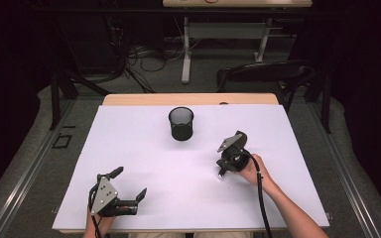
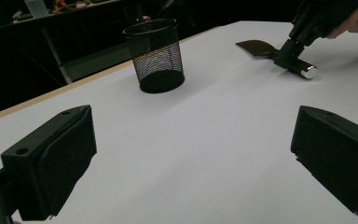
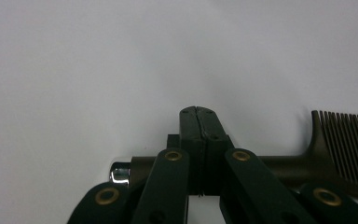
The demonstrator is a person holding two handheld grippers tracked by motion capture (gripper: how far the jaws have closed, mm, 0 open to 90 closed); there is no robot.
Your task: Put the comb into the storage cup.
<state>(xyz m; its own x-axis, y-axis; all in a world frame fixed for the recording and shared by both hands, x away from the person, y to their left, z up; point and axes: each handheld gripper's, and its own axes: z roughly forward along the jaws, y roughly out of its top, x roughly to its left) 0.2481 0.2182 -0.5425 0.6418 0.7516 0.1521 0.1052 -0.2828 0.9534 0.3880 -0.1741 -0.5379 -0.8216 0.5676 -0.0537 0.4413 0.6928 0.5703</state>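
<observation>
A dark comb point(image 3: 340, 149) with a silver end cap lies flat on the white table sheet point(image 1: 144, 148); it is also in the left gripper view point(image 2: 261, 47). My right gripper point(image 3: 198, 114) is shut, its jaws pressed together and pointing down at the table. The comb's handle crosses just beneath them. In the high view this gripper point(image 1: 221, 171) sits right of centre, held by a hand. My left gripper point(image 1: 130, 182) rests near the front left edge, open wide with nothing between its pads point(image 2: 70, 144). A black mesh cup point(image 1: 181, 124) stands upright toward the back.
The mesh cup point(image 2: 156, 56) stands well apart from both grippers. Bare white sheet lies between the left gripper and the comb. Beyond the table's far edge are a dark chair point(image 1: 263, 74), floor cables and another table's legs.
</observation>
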